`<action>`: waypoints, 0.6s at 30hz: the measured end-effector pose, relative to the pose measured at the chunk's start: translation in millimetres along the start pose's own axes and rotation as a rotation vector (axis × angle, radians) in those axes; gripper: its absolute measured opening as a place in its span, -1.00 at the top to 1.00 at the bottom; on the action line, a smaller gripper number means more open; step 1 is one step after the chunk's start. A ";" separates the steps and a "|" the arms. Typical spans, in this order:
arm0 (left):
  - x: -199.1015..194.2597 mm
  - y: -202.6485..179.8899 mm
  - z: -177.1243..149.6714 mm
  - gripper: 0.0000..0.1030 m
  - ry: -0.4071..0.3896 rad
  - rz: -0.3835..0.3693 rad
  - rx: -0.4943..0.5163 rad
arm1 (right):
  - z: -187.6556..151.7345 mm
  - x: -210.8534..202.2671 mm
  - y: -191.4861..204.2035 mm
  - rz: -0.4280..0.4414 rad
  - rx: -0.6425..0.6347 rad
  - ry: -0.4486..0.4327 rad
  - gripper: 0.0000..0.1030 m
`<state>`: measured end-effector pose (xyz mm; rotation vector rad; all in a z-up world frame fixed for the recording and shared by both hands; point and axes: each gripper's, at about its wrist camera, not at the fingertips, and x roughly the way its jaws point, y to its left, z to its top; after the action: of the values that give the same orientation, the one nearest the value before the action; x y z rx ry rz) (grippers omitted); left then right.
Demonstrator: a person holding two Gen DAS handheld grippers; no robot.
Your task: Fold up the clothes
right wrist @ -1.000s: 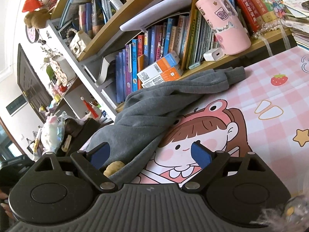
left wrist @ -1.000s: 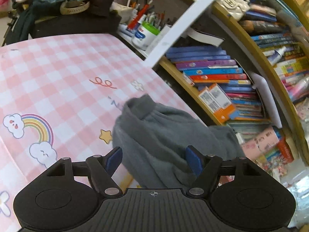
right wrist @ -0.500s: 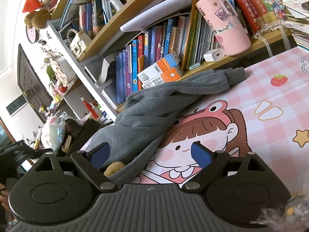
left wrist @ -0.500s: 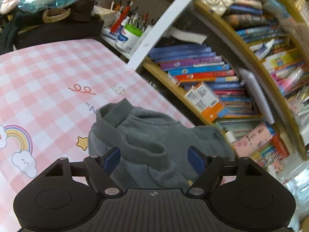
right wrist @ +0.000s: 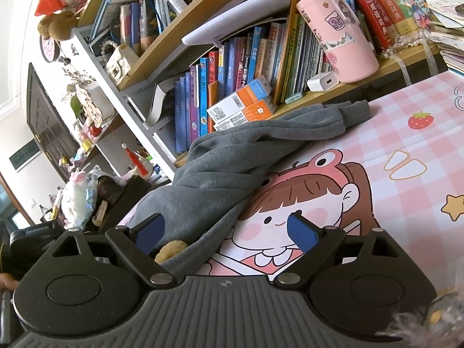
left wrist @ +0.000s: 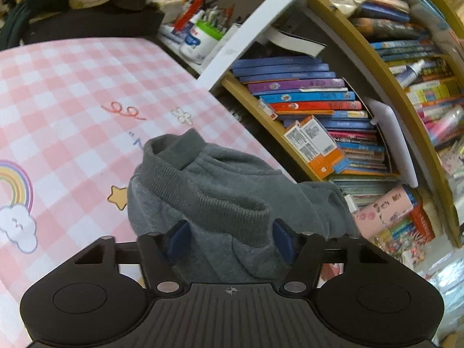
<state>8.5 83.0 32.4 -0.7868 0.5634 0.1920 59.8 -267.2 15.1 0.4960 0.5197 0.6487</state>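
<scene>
- The grey sweatshirt (left wrist: 232, 191) lies bunched along the back edge of the pink checked table mat (left wrist: 58, 92), right against the bookshelf (left wrist: 319, 110), with its ribbed hem (left wrist: 208, 200) humped up in front.
- The left gripper (left wrist: 230, 240) has its jaws spread wide, one blue pad on each side of that hem; fabric fills the gap, but the pads do not look pressed onto it.
- To the left of the garment the mat runs bare (rainbow (left wrist: 16, 185), star and cloud prints only).
- The right gripper (right wrist: 226, 233) is also released and grasps nothing; it straddles the garment's near edge over the cartoon girl print (right wrist: 304, 203).
- Only the right wrist view shows a sleeve (right wrist: 333, 116) stretched along the shelf foot towards the pink tumbler (right wrist: 337, 34), plus bare mat to its right.
</scene>
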 end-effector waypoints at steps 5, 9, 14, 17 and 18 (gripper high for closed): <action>5.1 -0.2 0.9 0.65 0.004 -0.038 0.019 | 0.3 0.3 0.1 0.001 0.000 0.002 -0.78; 2.4 -14.2 11.7 0.71 -0.036 -0.052 0.096 | 0.8 -0.9 0.6 0.001 -0.004 -0.004 -0.78; -68.9 -29.3 43.4 0.73 -0.295 -0.174 0.163 | 1.2 -2.4 0.5 -0.006 -0.012 -0.013 -0.78; -97.1 4.2 53.8 0.71 -0.342 -0.083 0.126 | 1.0 -2.3 1.2 -0.004 -0.014 -0.011 -0.78; -100.3 20.0 55.2 0.70 -0.333 -0.017 0.106 | 0.7 -2.1 2.0 -0.003 -0.019 -0.010 -0.78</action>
<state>-60.3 140.7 106.2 -0.6392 0.2494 0.2697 57.9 -267.4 17.3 0.4806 0.5042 0.6468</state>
